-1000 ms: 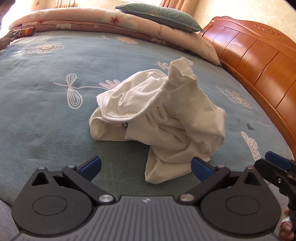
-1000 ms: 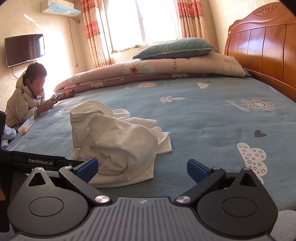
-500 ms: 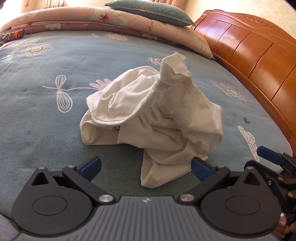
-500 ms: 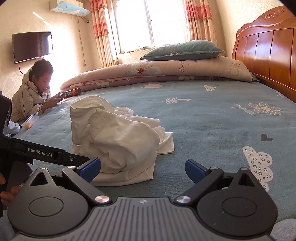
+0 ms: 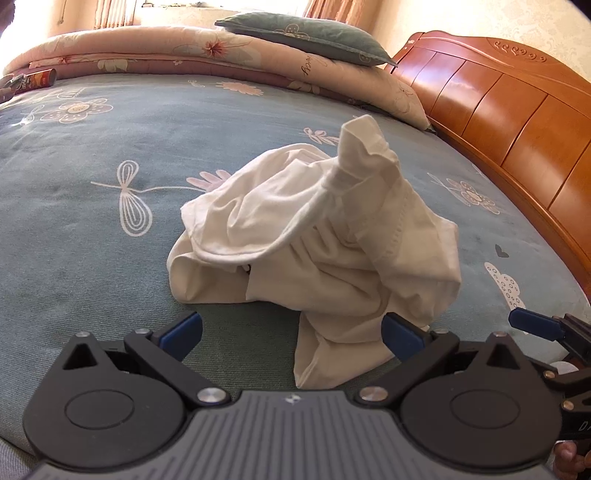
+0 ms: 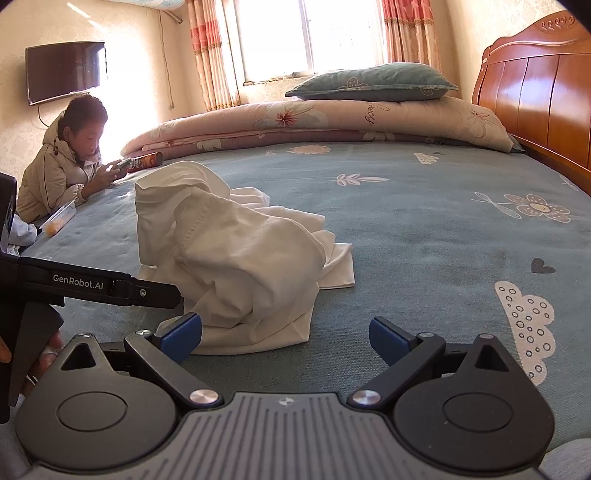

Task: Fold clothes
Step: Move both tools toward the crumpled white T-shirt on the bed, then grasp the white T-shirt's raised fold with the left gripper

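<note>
white garment (image 5: 321, 236) lies crumpled in a heap on a blue-green bedspread (image 5: 92, 229) printed with flowers and dragonflies, one part standing up in a peak. the left gripper (image 5: 291, 328) hangs low before it, jaws spread wide, holding nothing. the right gripper (image 6: 286, 328), just to the heap's right, is also spread wide and empty. a rolled quilt (image 6: 314, 122) with a pillow (image 6: 373, 83) on it lies at the far edge, beside a wooden headboard (image 6: 535, 88). a person (image 6: 70, 162) leans on the bed's far left side.

Bright daylight floods from the window (image 6: 314, 33), overexposed; fisheye edges bend, otherwise sharp.
</note>
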Available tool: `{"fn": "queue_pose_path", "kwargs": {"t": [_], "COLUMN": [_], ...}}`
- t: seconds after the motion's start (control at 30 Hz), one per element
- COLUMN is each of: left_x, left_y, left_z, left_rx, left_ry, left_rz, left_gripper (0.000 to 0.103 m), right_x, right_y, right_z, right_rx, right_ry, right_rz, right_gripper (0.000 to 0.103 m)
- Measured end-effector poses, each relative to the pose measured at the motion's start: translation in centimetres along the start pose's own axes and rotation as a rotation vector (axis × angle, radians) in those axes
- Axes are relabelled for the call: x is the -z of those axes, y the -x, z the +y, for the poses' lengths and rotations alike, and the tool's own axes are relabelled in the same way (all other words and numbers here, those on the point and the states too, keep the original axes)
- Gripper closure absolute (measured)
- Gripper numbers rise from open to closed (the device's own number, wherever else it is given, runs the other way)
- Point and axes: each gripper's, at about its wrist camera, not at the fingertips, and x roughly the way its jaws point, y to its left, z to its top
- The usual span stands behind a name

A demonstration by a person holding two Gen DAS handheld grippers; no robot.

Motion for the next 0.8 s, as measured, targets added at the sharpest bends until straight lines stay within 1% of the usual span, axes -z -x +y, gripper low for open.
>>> {"fn": "queue_pose_path", "kwargs": {"t": [0.17, 0.27, 0.4, 0.57, 0.67, 0.77, 0.8], "left_x": [0.0, -0.1, 0.1, 0.0, -0.2, -0.5, -0.6], "left_y": [-0.1, -0.2, 0.2, 0.8, 1.2, 1.8, 2.0], "left_z": [0.2, 0.0, -0.1, -0.1, -0.1, -0.3, -0.3], "left_rx": [0.039, 0.024, -0.007, -0.024, -0.031, -0.032, -0.028], "left_ry": [-0.013, -0.037, -0.111, -0.213, -0.265, -0.315, -0.331], "left_rz": [0.034, 0.056, 0.024, 0.002, -0.007, -0.021, -0.026], "left_gripper": [0.001, 0.001, 0.001, 0.001, 0.003, 0.009, 0.013], "right_x": [-0.2, -0.4, -0.6, -1.1, -1.4, -1.8, -1.9], "right_y": [-0.1, -0.1, -0.1, 0.0, 0.0, 0.0, 0.0], "right_z": [0.5, 0.8, 1.6, 2.1, 2.0, 2.0, 2.0], "right_rx": [0.012, 0.022, 0.039, 0.063, 0.071, 0.071, 0.071], "right_ry": [0.02, 0.036, 0.086, 0.148, 0.167, 0.186, 0.19], "right_rz": [-0.001, 0.005, 0.011, 0.012, 0.011, 0.018, 0.021], "right_gripper": [0.003, 0.003, 0.003, 0.003, 0.004, 0.012, 0.014]}}
